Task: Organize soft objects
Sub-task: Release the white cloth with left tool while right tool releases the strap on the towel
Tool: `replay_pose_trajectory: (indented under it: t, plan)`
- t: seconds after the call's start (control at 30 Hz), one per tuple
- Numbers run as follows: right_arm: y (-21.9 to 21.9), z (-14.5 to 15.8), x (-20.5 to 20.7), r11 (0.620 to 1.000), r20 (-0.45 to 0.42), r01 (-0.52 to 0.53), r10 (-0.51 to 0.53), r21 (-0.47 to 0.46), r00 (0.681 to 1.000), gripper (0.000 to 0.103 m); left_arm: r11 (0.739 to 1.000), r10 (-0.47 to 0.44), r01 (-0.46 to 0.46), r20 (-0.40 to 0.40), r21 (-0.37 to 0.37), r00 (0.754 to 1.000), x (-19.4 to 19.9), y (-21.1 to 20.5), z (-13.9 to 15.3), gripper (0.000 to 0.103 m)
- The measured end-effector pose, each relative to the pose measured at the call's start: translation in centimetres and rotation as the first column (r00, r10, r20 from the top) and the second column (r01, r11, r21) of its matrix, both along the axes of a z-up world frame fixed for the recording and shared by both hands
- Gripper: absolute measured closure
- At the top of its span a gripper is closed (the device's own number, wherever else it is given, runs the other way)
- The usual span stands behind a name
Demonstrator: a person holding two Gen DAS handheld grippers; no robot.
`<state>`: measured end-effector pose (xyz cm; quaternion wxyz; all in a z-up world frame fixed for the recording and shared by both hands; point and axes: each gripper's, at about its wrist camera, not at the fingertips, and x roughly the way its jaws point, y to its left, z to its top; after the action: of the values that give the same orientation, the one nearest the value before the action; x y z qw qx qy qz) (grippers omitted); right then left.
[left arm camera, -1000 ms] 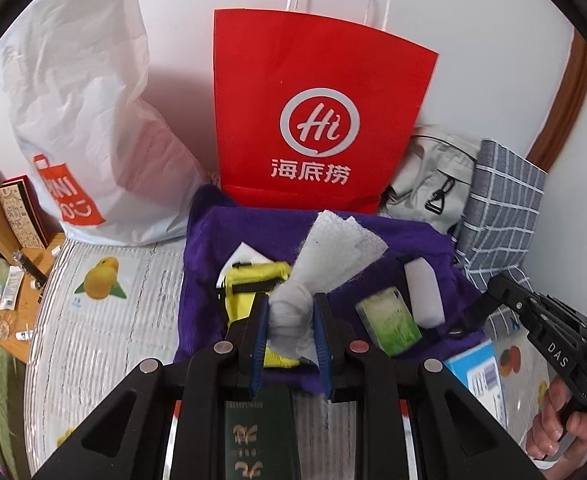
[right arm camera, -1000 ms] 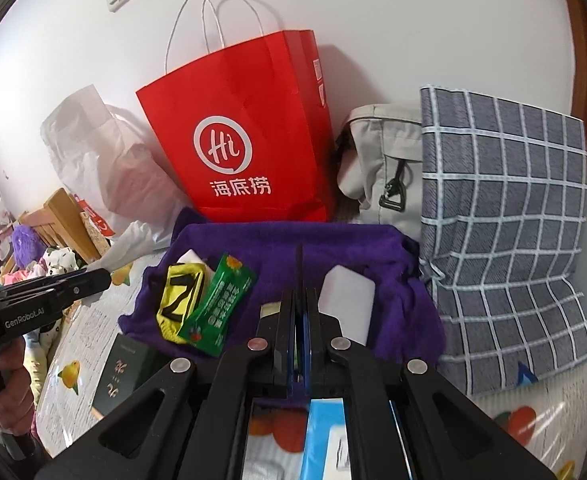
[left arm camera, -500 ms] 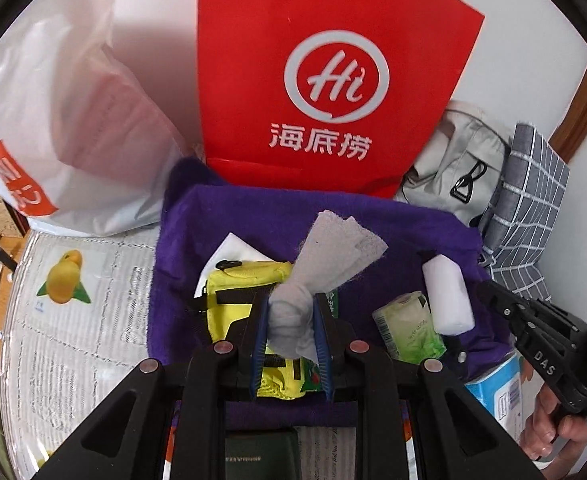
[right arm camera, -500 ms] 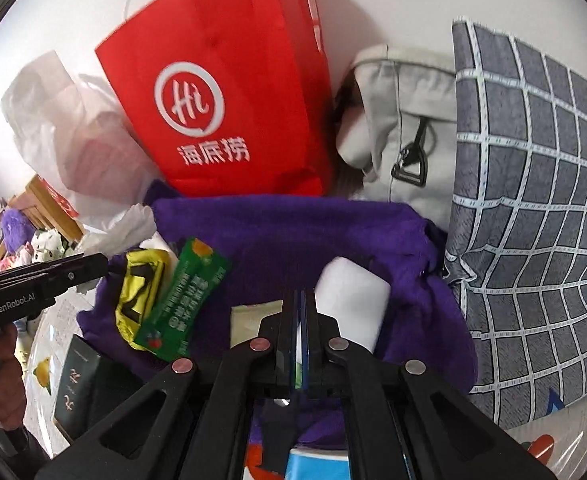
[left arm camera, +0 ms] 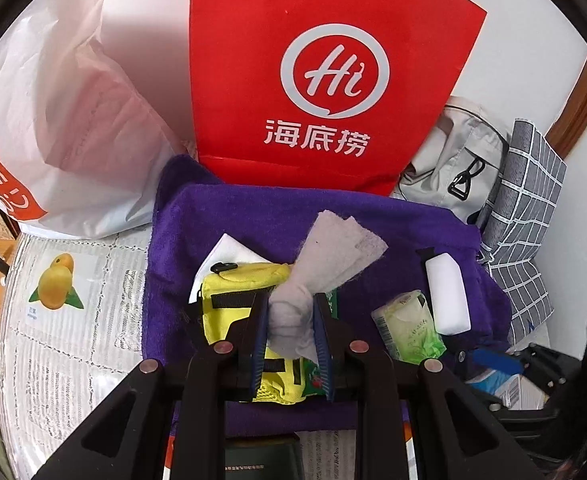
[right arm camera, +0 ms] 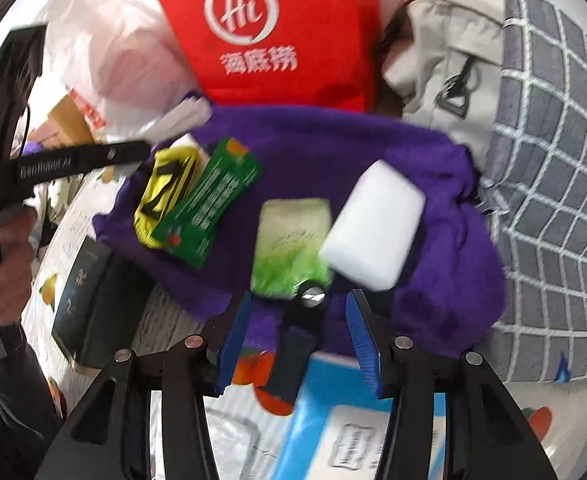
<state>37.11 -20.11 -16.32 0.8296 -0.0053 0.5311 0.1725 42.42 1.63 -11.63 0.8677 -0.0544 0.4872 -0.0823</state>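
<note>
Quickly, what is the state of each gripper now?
Left gripper: closed on the grey cloth.
Right gripper: open, holding nothing.

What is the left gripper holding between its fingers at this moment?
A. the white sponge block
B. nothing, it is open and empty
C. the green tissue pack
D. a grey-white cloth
D: in the left wrist view the left gripper is shut on the grey-white cloth, whose free end fans out above the purple towel.

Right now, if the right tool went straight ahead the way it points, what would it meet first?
Most likely the green tissue pack, directly ahead of the open right tool, with the white sponge just right of that line. Blur leaves depth uncertain.
</note>
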Motion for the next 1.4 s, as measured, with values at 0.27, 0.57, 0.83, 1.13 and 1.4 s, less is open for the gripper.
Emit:
replay_pose_trajectory:
  t: [0.27, 0.57, 0.83, 1.13, 1.4]
  plan:
    - [0.0, -1.4, 0.5, 0.998, -0.014, 0.063, -0.062, 0.009, 0.998, 0.080, 1.000, -0.012, 0.012, 0.015, -0.003, 1.000, -0.3, 0.0, 0.5, 0.082]
    - [-0.9, 2.0, 0.3, 0.991, 0.045, 0.077, -0.082, 0.109, 0.996, 0.081, 1.000, 0.000, 0.000, -0.004, -0.002, 1.000, 0.0, 0.5, 0.1, 0.082]
    - [-2.0, 3.6, 5.1, 0.972, 0.079, 0.150, -0.167, 0.179, 0.983, 0.081, 1.000, 0.014, -0.013, -0.041, 0.007, 0.999, 0.6, 0.9, -1.1, 0.082]
    - [-1.7, 0.1, 7.7, 0.976, 0.023, 0.170, -0.174, 0.135, 0.984, 0.077, 1.000, -0.004, 0.003, -0.081, -0.014, 0.997, 1.5, 0.2, -2.9, 0.082]
    - [-2.5, 3.7, 6.3, 0.979, 0.180, 0.166, -0.185, 0.114, 0.966, 0.053, 0.999, -0.037, 0.036, -0.103, -0.015, 0.994, 1.7, -1.6, -4.0, 0.075]
